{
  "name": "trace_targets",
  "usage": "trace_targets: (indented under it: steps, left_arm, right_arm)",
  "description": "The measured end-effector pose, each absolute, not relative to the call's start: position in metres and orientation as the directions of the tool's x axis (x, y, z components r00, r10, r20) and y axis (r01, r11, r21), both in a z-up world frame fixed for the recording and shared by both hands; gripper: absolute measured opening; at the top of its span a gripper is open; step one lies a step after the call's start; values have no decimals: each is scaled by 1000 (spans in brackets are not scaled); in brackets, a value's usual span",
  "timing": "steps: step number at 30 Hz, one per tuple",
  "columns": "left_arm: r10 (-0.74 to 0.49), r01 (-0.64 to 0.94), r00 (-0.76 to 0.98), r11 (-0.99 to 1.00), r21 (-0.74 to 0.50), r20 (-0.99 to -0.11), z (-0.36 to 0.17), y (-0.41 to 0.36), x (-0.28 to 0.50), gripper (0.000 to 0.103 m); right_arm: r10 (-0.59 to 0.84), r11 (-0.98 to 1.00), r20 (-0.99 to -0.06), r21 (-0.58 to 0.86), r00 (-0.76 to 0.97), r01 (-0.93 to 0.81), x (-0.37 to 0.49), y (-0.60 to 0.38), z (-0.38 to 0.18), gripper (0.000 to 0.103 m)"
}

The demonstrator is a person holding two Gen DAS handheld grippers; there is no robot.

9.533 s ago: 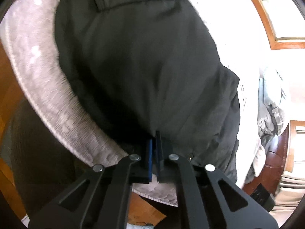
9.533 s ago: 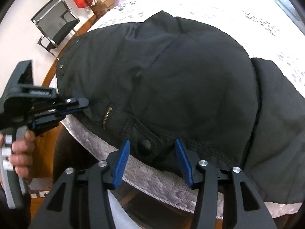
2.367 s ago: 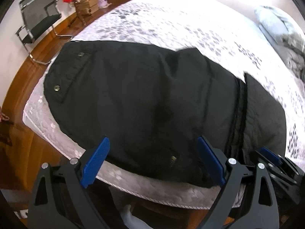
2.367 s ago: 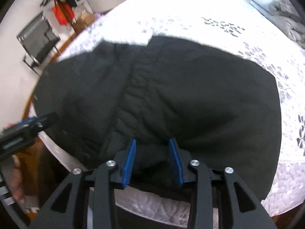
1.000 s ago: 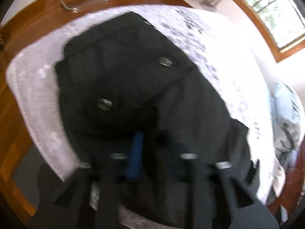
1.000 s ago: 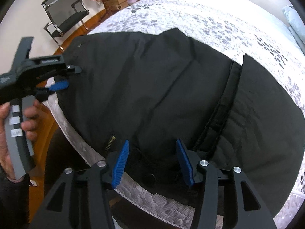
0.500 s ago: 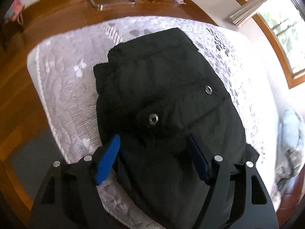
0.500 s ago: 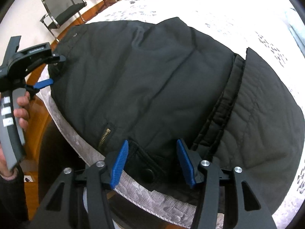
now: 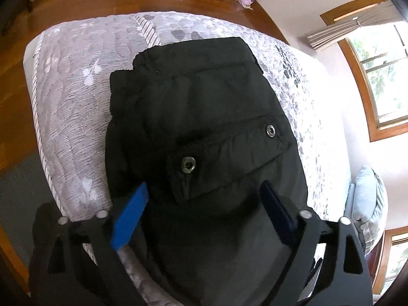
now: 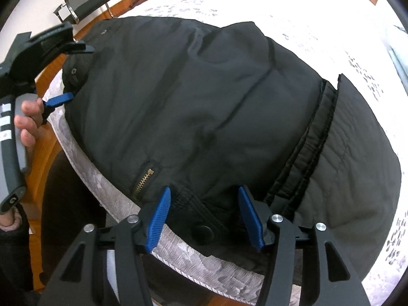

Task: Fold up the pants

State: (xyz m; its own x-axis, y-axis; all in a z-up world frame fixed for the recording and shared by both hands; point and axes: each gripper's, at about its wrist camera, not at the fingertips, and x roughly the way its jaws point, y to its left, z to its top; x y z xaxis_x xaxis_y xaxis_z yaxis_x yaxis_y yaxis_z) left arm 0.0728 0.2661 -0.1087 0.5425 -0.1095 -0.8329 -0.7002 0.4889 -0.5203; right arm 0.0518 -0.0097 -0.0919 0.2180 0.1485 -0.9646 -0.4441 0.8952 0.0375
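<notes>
Bedroom setting: wood floor (image 9: 84, 2), bed with pale floral bedspread (image 9: 74, 81), office chair (image 10: 86, 0) far ahead-left of the right gripper, window (image 9: 382, 76) to the upper right of the left gripper. Black pants (image 10: 204, 107), folded over with brass zipper (image 10: 142, 181) and snap pocket flap (image 9: 229, 158) showing, lie on the bedspread directly ahead of both tools. Left gripper (image 9: 204, 209): blue pads spread wide, straddling the pocket-flap end, gripping nothing; right gripper (image 10: 205, 216): pads likewise apart over the waistband edge near the zipper.
</notes>
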Motion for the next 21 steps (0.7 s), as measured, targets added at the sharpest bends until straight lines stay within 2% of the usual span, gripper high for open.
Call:
trace_targets:
  steps: [3,9,11,13,15,21]
  left_arm:
    - [-101,-712,538,477,-515,-837,-109,264,72,71]
    - [-161,-696,572,424,-580,-804,-117,275,58,31]
    - [-183,-686,585,408,-603,-790,-119,279,57,28]
    - [-205,-669,605,394,-630,-770,-121,280,58,18]
    - [-213,-643,627,401,-652,-749,-117,278,57,13]
    - [-181,-527,711,502,-686,-680,-82,258,55,10]
  right_arm:
    - [144,894,-966,34,216,-446,52,-4,-91,57]
    - [122,894,-968,12,219,-448,51,3,-93,58]
    - [116,893,-969,6,218,-449,51,8,-93,58]
    - [112,892,-970,2,217,-451,52,10,-93,58]
    - [109,892,-970,-1,218,-452,52,12,-93,58]
    - [110,895,-969,0,220,-446,53,17,-94,58]
